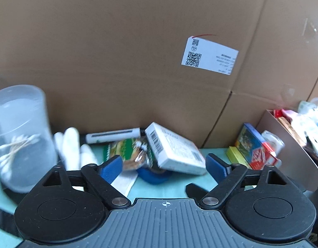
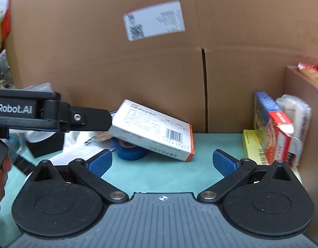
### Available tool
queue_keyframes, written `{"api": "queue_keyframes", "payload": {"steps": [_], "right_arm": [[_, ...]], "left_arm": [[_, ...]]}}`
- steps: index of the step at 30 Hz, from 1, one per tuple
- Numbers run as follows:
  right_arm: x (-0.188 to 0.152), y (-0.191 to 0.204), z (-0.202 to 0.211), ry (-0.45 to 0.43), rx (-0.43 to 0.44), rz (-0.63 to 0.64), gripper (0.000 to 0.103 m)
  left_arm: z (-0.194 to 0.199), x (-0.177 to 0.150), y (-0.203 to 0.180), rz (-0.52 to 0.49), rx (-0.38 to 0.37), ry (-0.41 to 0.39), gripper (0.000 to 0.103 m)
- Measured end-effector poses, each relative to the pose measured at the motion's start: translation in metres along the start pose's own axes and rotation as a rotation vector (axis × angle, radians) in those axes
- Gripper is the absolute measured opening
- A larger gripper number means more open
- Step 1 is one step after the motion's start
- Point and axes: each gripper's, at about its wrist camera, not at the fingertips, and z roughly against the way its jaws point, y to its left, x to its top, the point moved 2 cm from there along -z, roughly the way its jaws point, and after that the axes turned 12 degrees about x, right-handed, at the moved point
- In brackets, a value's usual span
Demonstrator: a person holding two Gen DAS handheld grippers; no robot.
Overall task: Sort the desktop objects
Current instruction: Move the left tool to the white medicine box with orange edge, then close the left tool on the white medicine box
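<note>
A white box with a barcode (image 1: 175, 153) (image 2: 154, 132) lies tilted, propped on a blue tape roll (image 1: 154, 176) (image 2: 130, 150). A green snack packet (image 1: 127, 150) sits against its left side. My left gripper (image 1: 163, 165) is open, with the packet, the tape roll and the box's near end between its blue pads (image 1: 110, 166); neither pad presses on them. In the right wrist view, one of its black fingers (image 2: 92, 121) reaches the box's raised left end. My right gripper (image 2: 162, 162) is open over the bare teal mat (image 2: 163, 177), just in front of the box.
A clear jar of cotton swabs (image 1: 20, 138), white glove fingers (image 1: 72, 148) and a white marker (image 1: 112, 135) lie at left. Blue and red boxes (image 2: 270, 128) and a yellow box (image 2: 252, 144) stand by a brown bin (image 2: 303, 113) at right. A cardboard wall (image 1: 138, 62) closes the back.
</note>
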Motion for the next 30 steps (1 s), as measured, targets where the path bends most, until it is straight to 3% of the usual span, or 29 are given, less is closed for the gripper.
{"api": "queue_keyframes", "payload": {"steps": [6, 12, 13, 14, 15, 17, 20, 30], "right_arm": [[0.005, -0.019, -0.026, 0.024, 0.018, -0.028, 0.103], [0.005, -0.029, -0.04, 0.087, 0.091, -0.103, 0.102], [0.004, -0.029, -0.039, 0.083, 0.101, -0.1, 0.096], [0.004, -0.028, -0.038, 0.083, 0.11, -0.097, 0.087], [0.003, -0.027, -0.037, 0.083, 0.094, -0.092, 0.085], [0.002, -0.024, -0.034, 0.091, 0.067, -0.06, 0.073], [-0.002, -0.016, -0.025, 0.101, 0.041, -0.035, 0.066], [-0.026, 0.027, 0.052, 0.103, 0.004, 0.053, 0.066]], "left_arm": [[-0.029, 0.012, -0.012, -0.041, 0.002, 0.003, 0.075], [-0.042, 0.011, -0.018, -0.084, 0.023, -0.009, 0.068], [-0.043, 0.012, -0.019, -0.094, 0.024, -0.007, 0.059], [-0.044, 0.012, -0.019, -0.099, 0.034, 0.0, 0.058], [-0.044, 0.011, -0.019, -0.104, 0.041, -0.001, 0.053], [-0.04, 0.011, -0.019, -0.122, 0.058, -0.009, 0.046], [-0.031, 0.011, -0.019, -0.12, 0.058, -0.007, 0.042], [0.041, -0.018, -0.014, -0.058, -0.008, 0.003, 0.039]]}}
